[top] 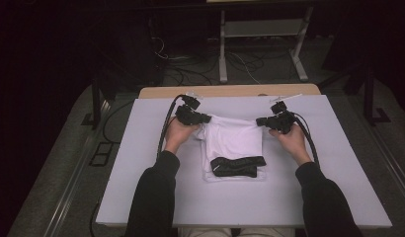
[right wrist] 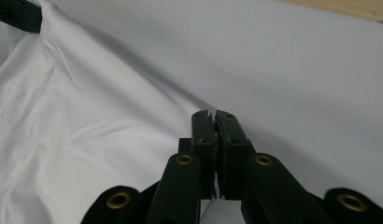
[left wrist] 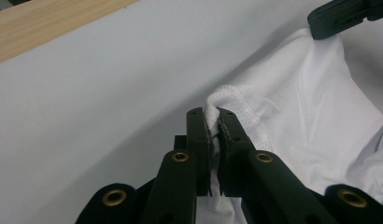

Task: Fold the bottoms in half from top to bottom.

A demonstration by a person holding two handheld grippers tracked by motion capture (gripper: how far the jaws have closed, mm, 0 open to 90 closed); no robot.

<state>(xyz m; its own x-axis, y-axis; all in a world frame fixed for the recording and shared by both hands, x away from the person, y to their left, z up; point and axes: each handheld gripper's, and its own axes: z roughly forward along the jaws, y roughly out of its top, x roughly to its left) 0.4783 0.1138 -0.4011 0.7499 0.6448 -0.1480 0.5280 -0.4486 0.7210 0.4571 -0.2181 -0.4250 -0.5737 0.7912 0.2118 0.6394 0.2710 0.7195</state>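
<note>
Nearest the person, two dark sleeves come in from the bottom of the high view over the pale grey surface. Just beyond them, in the middle of the surface, a white garment lies partly folded, its near part flat on the surface with a black band of fabric across it.

Farther out, the far edge of the white garment is lifted and stretched between the two hands. The left hand holds the left claw at the garment's far left corner. In the left gripper view this claw is clenched on a bunched, stitched hem of the white garment, a loop of which rises between its tips; the other claw's black tip bites the cloth at the top right.

The right hand holds the right claw at the garment's far right corner. In the right gripper view this claw is pressed together, with the white garment running in under it from the left; how much cloth sits between the pads cannot be made out there, though the high view shows the corner hanging from it.

Past the hands lies bare surface, then a strip of wooden edge. Beyond that, on the dark floor, cables trail around a metal frame.
</note>
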